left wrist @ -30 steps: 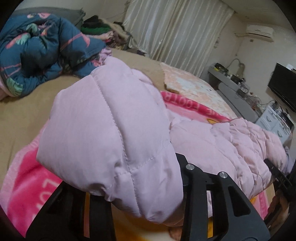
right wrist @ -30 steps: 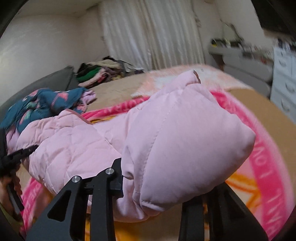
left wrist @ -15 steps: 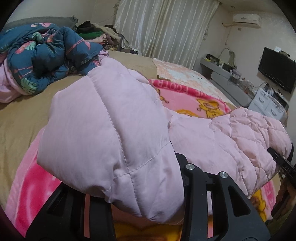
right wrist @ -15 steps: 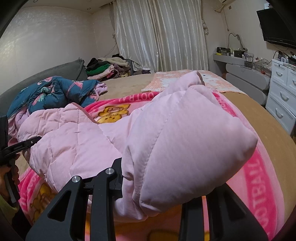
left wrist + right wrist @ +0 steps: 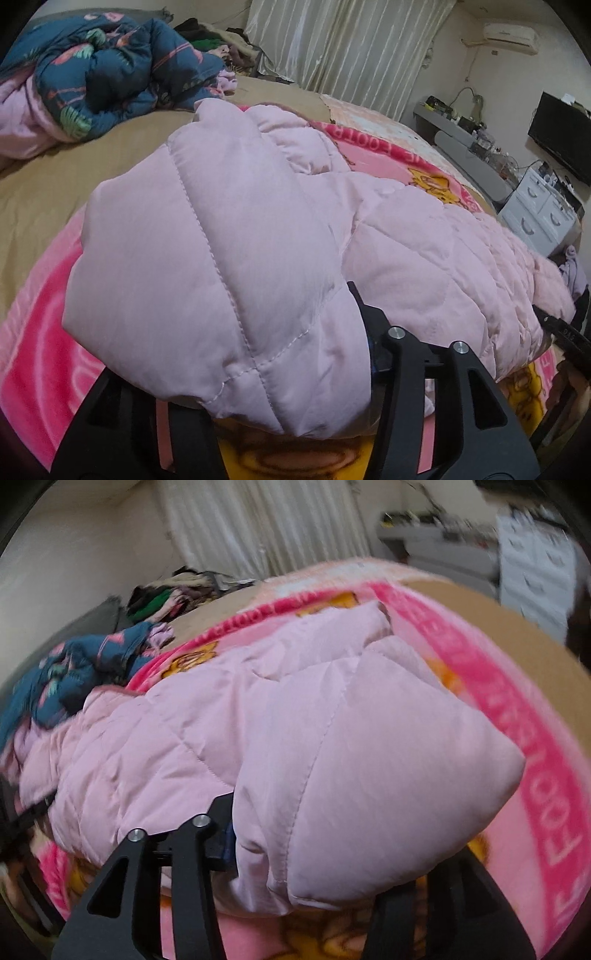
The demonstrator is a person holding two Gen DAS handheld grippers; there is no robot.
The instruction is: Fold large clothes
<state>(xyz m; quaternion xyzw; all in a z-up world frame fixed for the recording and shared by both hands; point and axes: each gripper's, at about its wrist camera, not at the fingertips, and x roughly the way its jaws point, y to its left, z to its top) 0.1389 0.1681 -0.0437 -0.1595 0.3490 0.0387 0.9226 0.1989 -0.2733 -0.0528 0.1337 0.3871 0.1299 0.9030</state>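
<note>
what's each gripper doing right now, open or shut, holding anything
Left gripper: shut on a corner of the pink puffer jacket.
Right gripper: shut on another corner of the same jacket, over the pink blanket.

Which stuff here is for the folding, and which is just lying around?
For the job:
pink puffy coat
left gripper, shut on the coat
right gripper, shut on the coat

Just lying about:
blue flowery quilt
pile of clothes
pink cartoon blanket under the coat
white drawers
TV
</note>
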